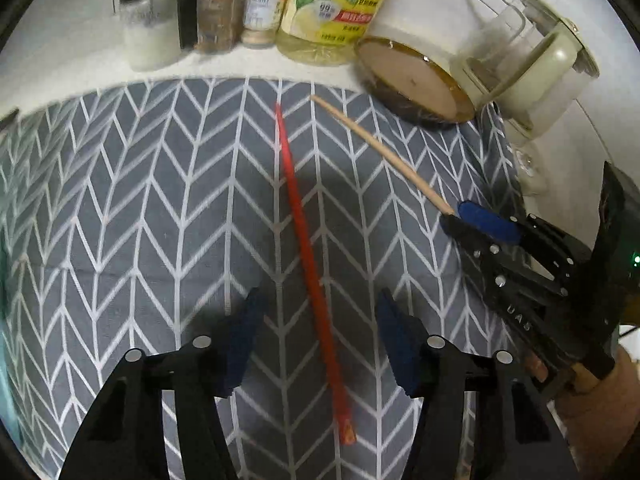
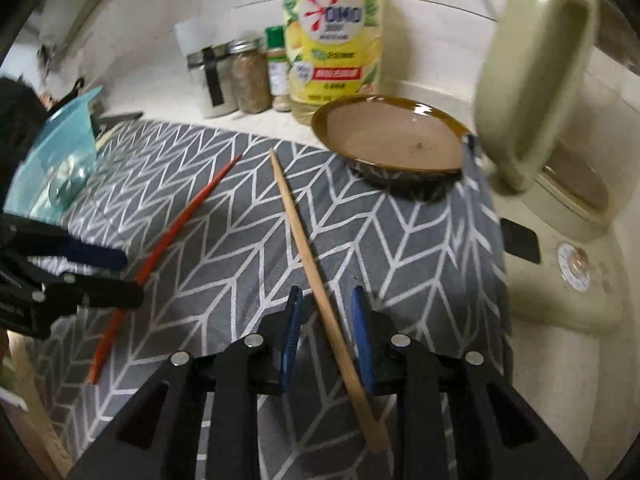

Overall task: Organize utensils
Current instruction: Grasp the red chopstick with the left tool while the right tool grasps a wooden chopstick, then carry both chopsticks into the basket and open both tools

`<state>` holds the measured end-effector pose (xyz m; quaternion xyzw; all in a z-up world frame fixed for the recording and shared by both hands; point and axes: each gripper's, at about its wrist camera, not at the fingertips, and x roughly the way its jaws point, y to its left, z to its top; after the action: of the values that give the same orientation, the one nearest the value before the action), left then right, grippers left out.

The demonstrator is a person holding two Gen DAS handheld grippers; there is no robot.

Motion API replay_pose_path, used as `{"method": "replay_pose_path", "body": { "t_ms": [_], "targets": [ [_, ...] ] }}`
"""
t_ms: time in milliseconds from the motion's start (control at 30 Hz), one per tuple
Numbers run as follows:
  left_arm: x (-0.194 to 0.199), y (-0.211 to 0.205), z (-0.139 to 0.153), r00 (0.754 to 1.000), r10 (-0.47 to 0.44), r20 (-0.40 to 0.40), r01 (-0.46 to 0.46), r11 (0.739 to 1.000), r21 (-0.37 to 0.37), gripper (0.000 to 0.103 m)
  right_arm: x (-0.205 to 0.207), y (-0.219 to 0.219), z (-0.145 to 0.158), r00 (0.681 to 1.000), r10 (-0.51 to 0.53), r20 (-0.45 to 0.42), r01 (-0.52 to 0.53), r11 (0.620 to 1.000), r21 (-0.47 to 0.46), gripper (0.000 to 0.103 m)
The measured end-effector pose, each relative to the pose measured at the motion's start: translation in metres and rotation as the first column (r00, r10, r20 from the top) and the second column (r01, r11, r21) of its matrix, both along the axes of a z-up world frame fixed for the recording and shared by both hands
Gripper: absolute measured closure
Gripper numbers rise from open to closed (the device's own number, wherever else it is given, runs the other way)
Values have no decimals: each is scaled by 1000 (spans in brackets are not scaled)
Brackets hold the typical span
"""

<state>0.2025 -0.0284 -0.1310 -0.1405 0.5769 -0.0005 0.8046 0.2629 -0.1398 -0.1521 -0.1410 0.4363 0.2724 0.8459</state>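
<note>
A red chopstick point(image 1: 304, 248) lies on the grey patterned cloth point(image 1: 160, 200), running between the open fingers of my left gripper point(image 1: 320, 320), which hovers over its near half. A wooden chopstick point(image 2: 316, 272) lies on the same cloth point(image 2: 420, 248) between the partly open fingers of my right gripper point(image 2: 326, 312), with small gaps on both sides. In the left wrist view the wooden chopstick point(image 1: 380, 148) runs to the right gripper point(image 1: 476, 222). In the right wrist view the red chopstick point(image 2: 180, 228) passes by the left gripper point(image 2: 116, 276).
A brown bowl point(image 2: 392, 140) stands at the cloth's far right. Behind it stand a yellow detergent bottle point(image 2: 332, 40) and spice jars point(image 2: 248, 76). A pale green appliance point(image 2: 532, 80) stands at the right. A light blue dish point(image 2: 60, 152) stands at the left.
</note>
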Motion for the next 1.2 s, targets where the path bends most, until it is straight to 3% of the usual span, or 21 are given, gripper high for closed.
{"method": "replay_pose_path", "body": {
  "t_ms": [67, 133, 167, 200, 267, 300, 367, 467, 633, 833, 967, 1067, 1133, 1200],
  "targets": [
    [2, -9, -1, 1000, -11, 2, 11, 998, 68, 56, 2, 3, 0, 1000, 11, 5, -11, 1000, -7, 78],
    [4, -17, -3, 1000, -20, 2, 20, 987, 157, 89, 2, 3, 1, 1000, 2, -2, -2, 1000, -10, 78],
    [4, -16, -3, 1000, -11, 5, 10, 986, 169, 94, 0, 2, 2, 1000, -4, -4, 4, 1000, -13, 78],
    [4, -12, -3, 1000, 9, 7, -10, 990, 143, 96, -1, 3, 2, 1000, -9, -13, 9, 1000, -14, 86],
    [2, -1, -4, 999, 50, -4, -50, 998, 39, 97, -1, 3, 3, 998, -40, -42, 40, 999, 4, 94],
    [-1, 7, -2, 997, 70, -15, -70, 997, -22, 97, -1, -1, 4, 994, -59, -87, 64, 997, 53, 95],
    [-9, 18, 7, 996, 94, -7, -94, 993, -77, 97, -1, -10, 9, 983, -89, -161, 114, 981, 156, 96],
    [-23, 25, 30, 994, 101, 34, -97, 989, -115, 97, -8, -20, 24, 961, -120, -249, 195, 934, 299, 96],
    [-45, 46, 85, 983, 128, 135, -109, 984, -139, 97, -23, -9, 57, 940, -110, -324, 252, 864, 436, 96],
    [-102, 125, 173, 955, 195, 223, -166, 976, -142, 97, -53, 74, 122, 931, -15, -365, 237, 786, 571, 96],
    [-136, 205, 203, 956, 189, 226, -190, 982, -18, 97, -77, 156, 144, 935, -3, -354, 226, 775, 590, 96],
    [-153, 268, 190, 974, 160, 158, -171, 983, 60, 97, -97, 221, 137, 925, -46, -377, 264, 792, 551, 96],
    [-161, 304, 175, 986, 129, 106, -137, 988, 71, 97, -110, 258, 126, 908, -87, -409, 305, 806, 507, 96],
    [-160, 327, 158, 992, 110, 69, -112, 993, 30, 97, -125, 295, 111, 891, -134, -435, 339, 833, 437, 96]
  ]
}}
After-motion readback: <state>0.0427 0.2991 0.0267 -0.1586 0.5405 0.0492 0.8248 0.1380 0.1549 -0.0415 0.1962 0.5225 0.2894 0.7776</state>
